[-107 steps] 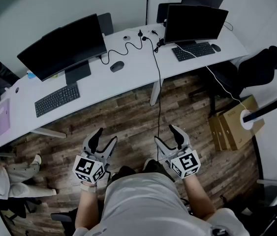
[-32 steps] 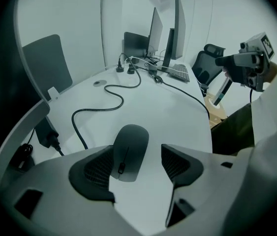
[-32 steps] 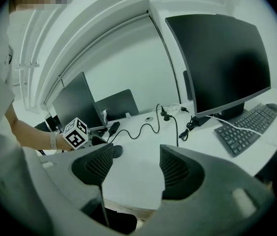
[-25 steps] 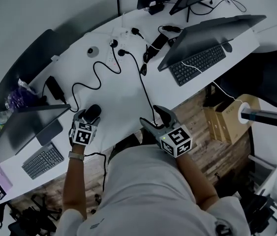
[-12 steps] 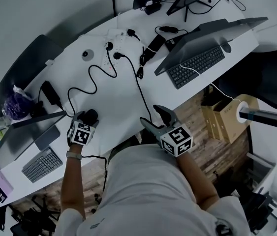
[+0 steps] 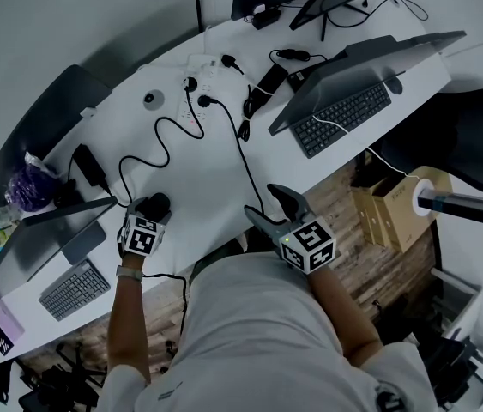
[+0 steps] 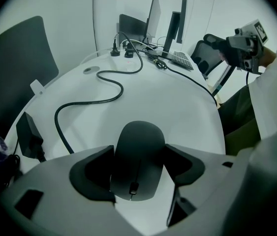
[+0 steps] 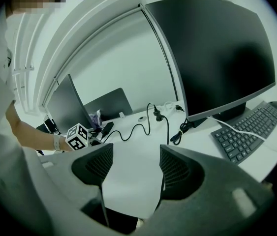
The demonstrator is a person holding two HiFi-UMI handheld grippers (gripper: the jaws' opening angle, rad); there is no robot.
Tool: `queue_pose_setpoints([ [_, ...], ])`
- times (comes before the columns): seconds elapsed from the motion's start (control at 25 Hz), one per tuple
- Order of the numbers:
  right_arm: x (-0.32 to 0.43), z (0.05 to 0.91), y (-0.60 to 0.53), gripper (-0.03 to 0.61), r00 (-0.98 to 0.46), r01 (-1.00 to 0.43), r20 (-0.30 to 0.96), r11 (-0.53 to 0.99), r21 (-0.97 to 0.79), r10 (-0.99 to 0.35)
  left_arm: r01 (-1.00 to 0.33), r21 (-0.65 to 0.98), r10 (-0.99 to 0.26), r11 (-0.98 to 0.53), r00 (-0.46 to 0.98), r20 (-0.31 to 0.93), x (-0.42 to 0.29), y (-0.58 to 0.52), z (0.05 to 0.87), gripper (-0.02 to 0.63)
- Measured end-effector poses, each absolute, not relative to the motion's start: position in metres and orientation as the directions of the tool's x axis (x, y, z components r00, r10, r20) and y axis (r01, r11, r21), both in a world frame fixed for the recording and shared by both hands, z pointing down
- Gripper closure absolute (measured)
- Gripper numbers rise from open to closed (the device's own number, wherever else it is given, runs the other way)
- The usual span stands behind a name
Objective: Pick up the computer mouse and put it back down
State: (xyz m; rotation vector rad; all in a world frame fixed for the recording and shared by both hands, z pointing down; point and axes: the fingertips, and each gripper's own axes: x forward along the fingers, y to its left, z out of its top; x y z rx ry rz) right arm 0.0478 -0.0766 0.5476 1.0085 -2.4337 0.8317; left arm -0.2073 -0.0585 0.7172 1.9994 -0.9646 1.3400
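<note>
Left gripper (image 7: 138, 162) had its jaws squeezed in on both sides of the mouse (image 7: 137, 154), which sat right between them on the desk (image 6: 215, 174). Right gripper (image 8: 136, 167) was wide open, holding nothing, near the desk's front edge.

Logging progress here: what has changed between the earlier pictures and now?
The person stepped up to the white desk. The left claw moved forward and closed on the black computer mouse. The right claw stayed open and empty.
</note>
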Motion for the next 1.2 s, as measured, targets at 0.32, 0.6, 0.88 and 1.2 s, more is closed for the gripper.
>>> queue_pose_setpoints([
  [0.32,0.049,0.542,-0.072,0.285,-0.675,-0.729,0.526,0.573,-0.374,-0.516,-0.819,0.067,-0.270,-0.569,0.263,0.926,-0.199,-0.060,0.705,0.308],
  [0.6,0.048,0.531,-0.070,0.285,-0.683,-0.724,0.499,0.583,-0.369,-0.533,-0.818,0.035,-0.334,-0.574,0.273,0.902,-0.187,-0.068,0.672,0.308],
  [0.88,0.047,0.515,-0.066,0.285,-0.684,-0.723,0.476,0.597,-0.347,-0.552,-0.829,0.033,-0.431,-0.559,0.323,0.843,-0.167,-0.079,0.618,0.308],
  [1.2,0.037,0.490,-0.055,0.285,-0.703,-0.703,0.443,0.636,-0.319,-0.555,-0.817,-0.020,-0.569,-0.576,0.383,0.727,-0.140,-0.082,0.545,0.310],
])
